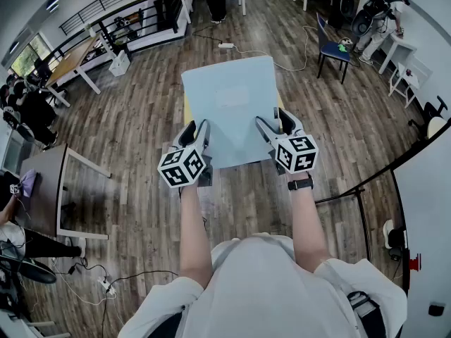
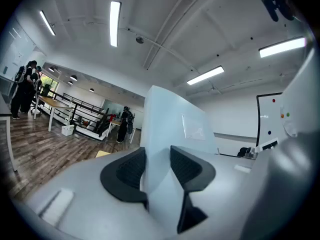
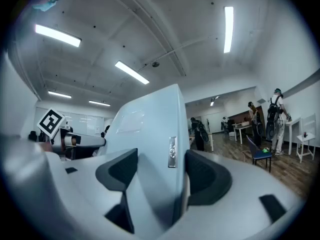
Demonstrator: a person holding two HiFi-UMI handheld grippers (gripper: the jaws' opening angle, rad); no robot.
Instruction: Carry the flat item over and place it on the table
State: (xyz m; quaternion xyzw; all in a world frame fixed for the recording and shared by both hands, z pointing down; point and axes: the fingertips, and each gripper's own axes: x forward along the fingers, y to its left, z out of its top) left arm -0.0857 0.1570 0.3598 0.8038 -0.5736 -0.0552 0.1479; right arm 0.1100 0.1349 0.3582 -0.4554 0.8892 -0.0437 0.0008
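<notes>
The flat item (image 1: pixel 229 111) is a pale blue rectangular panel with a faint label, held level over the wooden floor in front of me. My left gripper (image 1: pixel 203 145) is shut on its near left edge and my right gripper (image 1: pixel 270 132) on its near right edge. In the left gripper view the panel (image 2: pixel 172 126) rises between the two dark pads of the left gripper (image 2: pixel 157 166). In the right gripper view the panel (image 3: pixel 147 124), with a small metal latch (image 3: pixel 172 152) on its edge, fills the gap of the right gripper (image 3: pixel 160 176).
A yellow surface (image 1: pixel 187 108) peeks out under the panel's left side. A blue chair (image 1: pixel 332 46) stands far right, and a power strip with cable (image 1: pixel 225 46) lies on the floor ahead. Tables (image 1: pixel 70 62) line the left, a dark table (image 1: pixel 44 189) is nearer, and a white surface (image 1: pixel 430 210) is at right.
</notes>
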